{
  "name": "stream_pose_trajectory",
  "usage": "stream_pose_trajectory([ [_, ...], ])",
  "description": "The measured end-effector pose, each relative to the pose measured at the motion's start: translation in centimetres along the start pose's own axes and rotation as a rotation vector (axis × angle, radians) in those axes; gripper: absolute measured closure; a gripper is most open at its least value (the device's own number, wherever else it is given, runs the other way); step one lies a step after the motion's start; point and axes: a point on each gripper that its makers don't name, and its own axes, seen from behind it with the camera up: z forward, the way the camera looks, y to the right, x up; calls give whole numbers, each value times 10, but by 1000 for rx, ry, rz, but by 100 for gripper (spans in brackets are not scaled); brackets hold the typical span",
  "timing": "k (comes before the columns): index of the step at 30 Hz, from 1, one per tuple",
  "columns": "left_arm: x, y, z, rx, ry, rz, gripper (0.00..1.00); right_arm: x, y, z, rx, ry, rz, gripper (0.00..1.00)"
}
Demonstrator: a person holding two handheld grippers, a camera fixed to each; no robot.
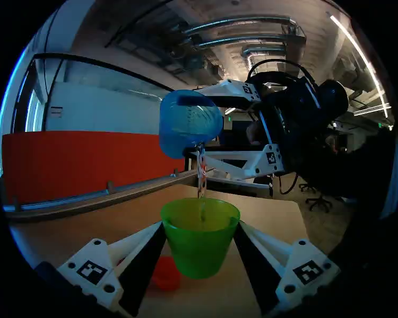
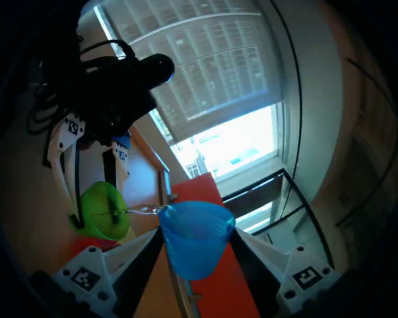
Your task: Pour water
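Observation:
My left gripper point(image 1: 200, 244) is shut on a green cup point(image 1: 200, 241) that stands upright just above the table. Over it my right gripper point(image 1: 220, 127) holds a blue cup point(image 1: 188, 127) tipped on its side, and a thin stream of water point(image 1: 201, 177) falls from its lip into the green cup. In the right gripper view, my right gripper point(image 2: 196, 246) is shut on the blue cup point(image 2: 195, 241); water leaves its rim toward the green cup point(image 2: 101, 210), which sits between the left gripper's fingers point(image 2: 66, 159).
A red cap-like object point(image 1: 165, 273) lies on the wooden table point(image 1: 273, 212) by the green cup. An orange partition point(image 1: 82, 159) with a metal rail runs along the table's far edge. Office chairs point(image 1: 316, 199) stand on the floor to the right.

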Motion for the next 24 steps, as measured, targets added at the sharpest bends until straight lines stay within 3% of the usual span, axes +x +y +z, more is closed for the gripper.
stream_pose_trajectory([
  [24, 0, 1, 0, -1, -11, 10, 15, 1, 5, 2, -7, 2, -87, 10],
])
